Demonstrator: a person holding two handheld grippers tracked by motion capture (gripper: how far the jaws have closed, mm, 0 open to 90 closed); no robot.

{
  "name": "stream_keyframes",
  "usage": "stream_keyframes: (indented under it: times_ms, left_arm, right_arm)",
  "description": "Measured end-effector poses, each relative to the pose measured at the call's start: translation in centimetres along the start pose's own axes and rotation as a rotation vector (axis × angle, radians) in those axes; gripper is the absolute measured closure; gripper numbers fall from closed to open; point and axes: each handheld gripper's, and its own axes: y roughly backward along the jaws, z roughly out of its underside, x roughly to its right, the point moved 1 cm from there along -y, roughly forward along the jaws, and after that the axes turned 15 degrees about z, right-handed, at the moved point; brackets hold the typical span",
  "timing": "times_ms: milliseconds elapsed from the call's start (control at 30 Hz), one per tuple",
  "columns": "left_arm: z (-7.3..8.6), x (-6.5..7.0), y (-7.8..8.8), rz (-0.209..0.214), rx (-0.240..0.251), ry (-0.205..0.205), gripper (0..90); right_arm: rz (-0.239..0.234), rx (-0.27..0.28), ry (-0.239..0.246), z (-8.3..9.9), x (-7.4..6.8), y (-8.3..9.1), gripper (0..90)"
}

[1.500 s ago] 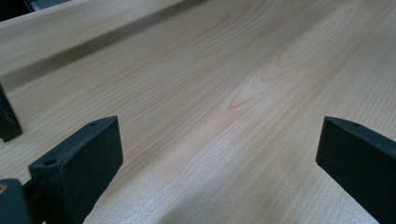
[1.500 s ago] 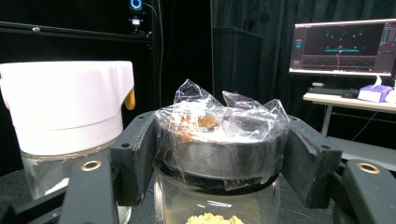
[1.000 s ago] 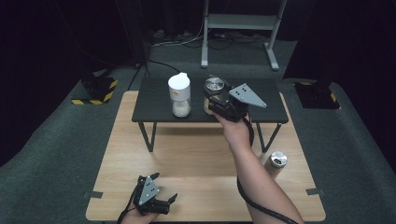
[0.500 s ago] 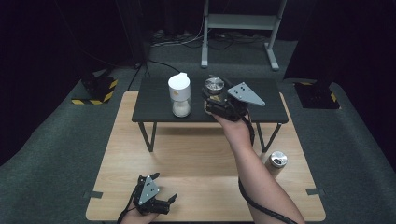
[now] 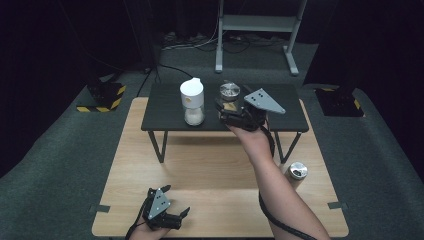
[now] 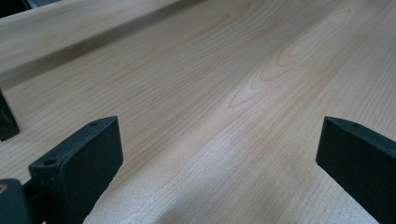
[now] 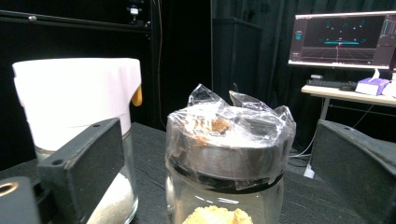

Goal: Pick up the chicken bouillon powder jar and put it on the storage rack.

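A glass jar [image 7: 229, 158] with a metal lid under crumpled plastic film holds yellow-brown powder. It stands on the small black table [image 5: 280, 120], where the high view shows the jar [image 5: 229, 92] too. My right gripper [image 7: 217, 140] faces it. Its jaws have just been opening and now stand wide, one on each side of the jar, with neither pad touching it. In the high view the right gripper [image 5: 223, 109] sits just in front of the jar. My left gripper [image 6: 219, 144] is open over bare wood, and rests low at the near left as the left gripper [image 5: 176, 214].
A white-capped jar [image 5: 192, 102] of white grains stands left of the film-covered one, close beside my left jaw as the white-capped jar [image 7: 79, 107]. Another metal-lidded jar [image 5: 297, 172] stands on the wooden table [image 5: 210, 170] at the right. A monitor [image 7: 343, 39] glows behind.
The right gripper's jaws look wider apart around the film-covered jar. Both hands stay where they were, and the jars have not moved.
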Motion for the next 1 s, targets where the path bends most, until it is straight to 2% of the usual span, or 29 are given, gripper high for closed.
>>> stream_keyframes:
  times_ms: [1000]
  left_arm:
    - [0.0, 0.1, -0.1, -0.003, -0.013, -0.007, 0.7]
  right_arm:
    - [-0.015, 0.022, 0.026, 0.0, -0.5, 3.9, 0.0]
